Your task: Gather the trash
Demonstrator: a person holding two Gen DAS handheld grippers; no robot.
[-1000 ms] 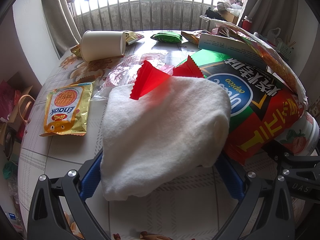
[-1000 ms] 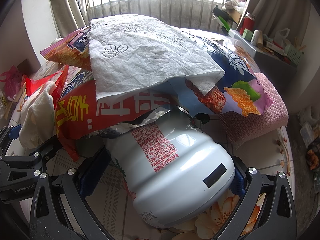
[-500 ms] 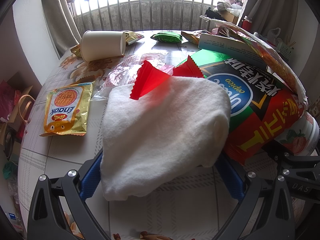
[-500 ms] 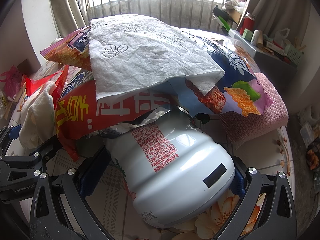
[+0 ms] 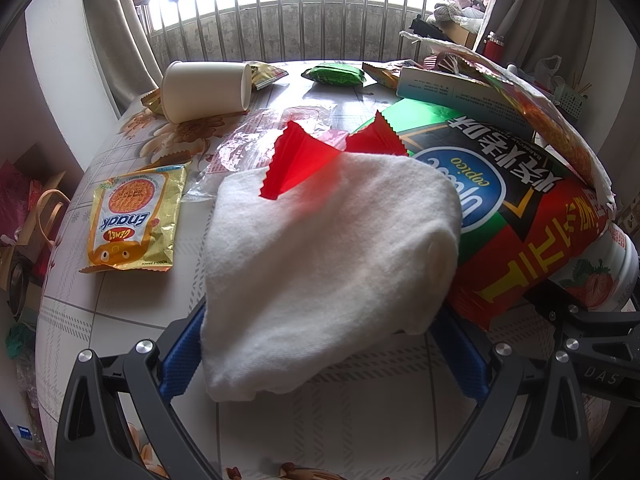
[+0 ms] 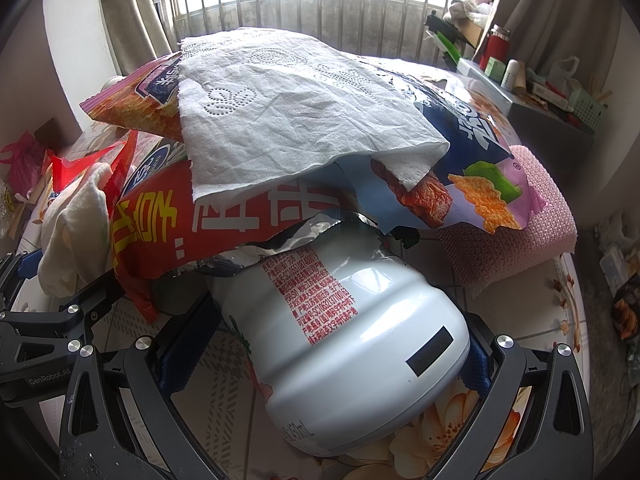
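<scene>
Left tool (image 5: 320, 344): fingers spread wide, straddling a white cloth (image 5: 320, 248) with a red wrapper (image 5: 296, 164) on top; whether actually pinching, cannot tell. Right tool (image 6: 320, 344): fingers on either flank of a white yogurt bottle (image 6: 340, 340) lying on its side, long axis running away and leftward; clamped or merely bracketing, cannot tell. Heaped over the bottle's far end: red chip bag (image 6: 200, 232), purple snack bag (image 6: 460, 168), paper towel (image 6: 288, 120). Farther out on the worktop (image 5: 132, 300), nearer the left tool: yellow Enaak packet (image 5: 134, 220), tipped paper cup (image 5: 204, 90), apparently empty, green packet (image 5: 334, 74). No bin in view.
</scene>
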